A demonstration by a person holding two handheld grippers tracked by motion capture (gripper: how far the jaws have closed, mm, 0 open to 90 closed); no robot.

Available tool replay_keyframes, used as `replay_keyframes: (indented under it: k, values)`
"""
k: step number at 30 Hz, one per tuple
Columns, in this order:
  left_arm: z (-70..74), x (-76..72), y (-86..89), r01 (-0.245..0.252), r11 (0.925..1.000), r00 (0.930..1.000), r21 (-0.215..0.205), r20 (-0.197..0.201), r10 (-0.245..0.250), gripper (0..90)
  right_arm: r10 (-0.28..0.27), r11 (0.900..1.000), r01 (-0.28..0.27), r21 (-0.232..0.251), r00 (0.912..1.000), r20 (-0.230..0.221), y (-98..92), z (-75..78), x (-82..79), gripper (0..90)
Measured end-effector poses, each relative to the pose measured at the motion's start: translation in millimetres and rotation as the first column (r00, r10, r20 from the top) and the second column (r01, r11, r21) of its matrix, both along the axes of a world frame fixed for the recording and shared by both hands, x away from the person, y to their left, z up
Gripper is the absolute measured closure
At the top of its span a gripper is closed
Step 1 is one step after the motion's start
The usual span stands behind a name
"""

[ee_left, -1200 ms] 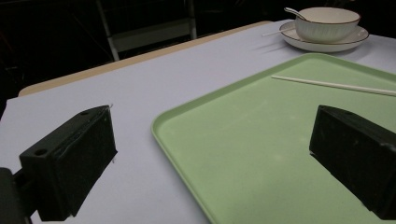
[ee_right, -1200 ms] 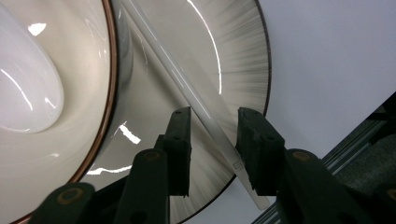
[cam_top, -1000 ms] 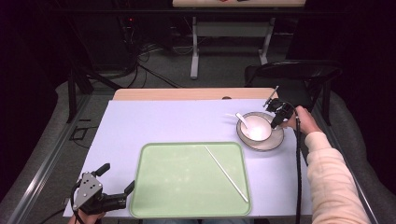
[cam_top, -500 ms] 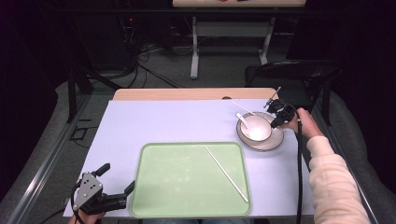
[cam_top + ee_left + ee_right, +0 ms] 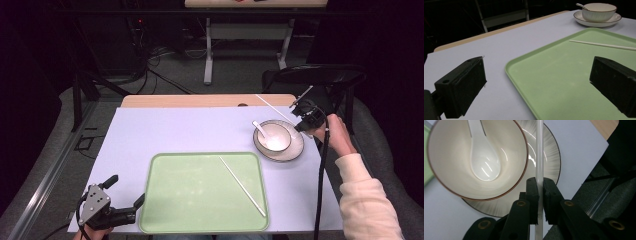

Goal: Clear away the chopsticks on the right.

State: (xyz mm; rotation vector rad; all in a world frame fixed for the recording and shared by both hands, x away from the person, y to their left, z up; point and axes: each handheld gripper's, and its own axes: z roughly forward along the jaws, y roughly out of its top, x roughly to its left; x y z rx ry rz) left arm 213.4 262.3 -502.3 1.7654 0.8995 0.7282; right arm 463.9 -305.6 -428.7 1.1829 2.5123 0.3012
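My right gripper (image 5: 299, 122) is shut on a white chopstick (image 5: 272, 106) at the table's far right. It holds the stick in the air just beyond a cream bowl (image 5: 274, 136), and the far end points back and left. In the right gripper view the pads (image 5: 533, 192) pinch the chopstick (image 5: 539, 150) above the striped plate (image 5: 549, 157), with a white spoon (image 5: 484, 157) lying in the bowl (image 5: 454, 170). A second chopstick (image 5: 242, 186) lies on the green tray (image 5: 200, 190). My left gripper (image 5: 126, 190) stands open at the tray's front left corner, its jaws (image 5: 537, 68) holding nothing.
A white sheet (image 5: 175, 130) covers the table, and a strip of wooden tabletop (image 5: 200, 101) shows at the back. A black chair (image 5: 320, 75) stands behind the right gripper. Another table's legs (image 5: 207, 55) and cables lie on the floor beyond.
The right gripper has risen beside the bowl with the chopstick in it, which now stands off the table. The left gripper has stayed put.
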Motion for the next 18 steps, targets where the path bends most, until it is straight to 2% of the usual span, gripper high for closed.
replay_keyframes:
  k: [10,18]
  values:
    - [-0.4,0.8,-0.7,-0.002,1.0,1.0,-0.002,0.004,0.002,0.2,-0.022,0.998,0.02,0.055,0.999,0.04,20.6,31.3,-35.4,83.6]
    - [-0.3,0.6,-0.7,-0.003,1.0,1.0,-0.003,0.005,0.003,0.2,-0.012,0.998,0.009,0.061,0.9988,0.047,47.0,39.4,-65.0,83.6]
